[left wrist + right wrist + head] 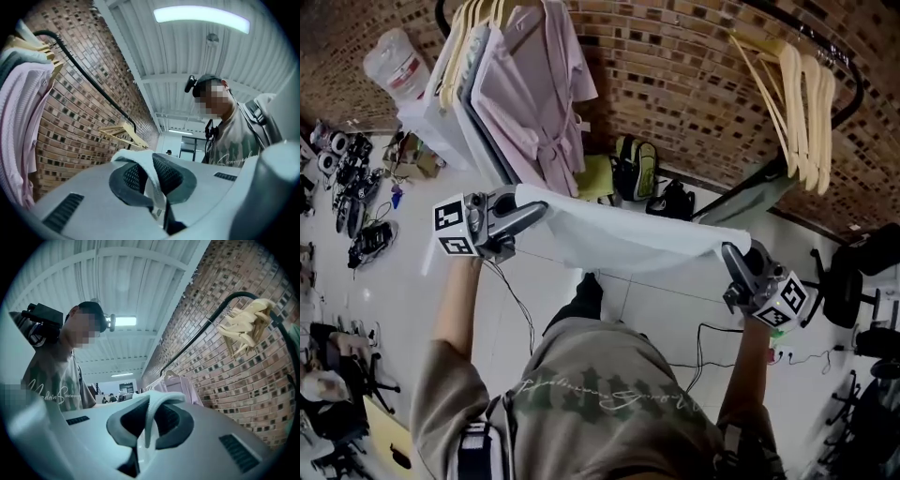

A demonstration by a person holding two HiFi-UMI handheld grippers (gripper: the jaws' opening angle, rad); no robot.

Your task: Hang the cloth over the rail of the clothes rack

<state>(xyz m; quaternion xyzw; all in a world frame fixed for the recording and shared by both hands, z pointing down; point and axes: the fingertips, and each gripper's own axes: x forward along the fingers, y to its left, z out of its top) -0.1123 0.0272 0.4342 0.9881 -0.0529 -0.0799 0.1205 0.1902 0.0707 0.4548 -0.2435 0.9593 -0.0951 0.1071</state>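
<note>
A white cloth is stretched wide between my two grippers, below the black rail of the clothes rack. My left gripper is shut on the cloth's left corner, and the pinched white fold shows between its jaws in the left gripper view. My right gripper is shut on the right corner, with the fold pressed between its jaws. The rail runs along the brick wall, and it arcs overhead in the right gripper view.
A pink robe and other garments hang at the rail's left end. Several bare wooden hangers hang at its right end. Bags lie on the floor by the wall. Black office chairs stand at the right.
</note>
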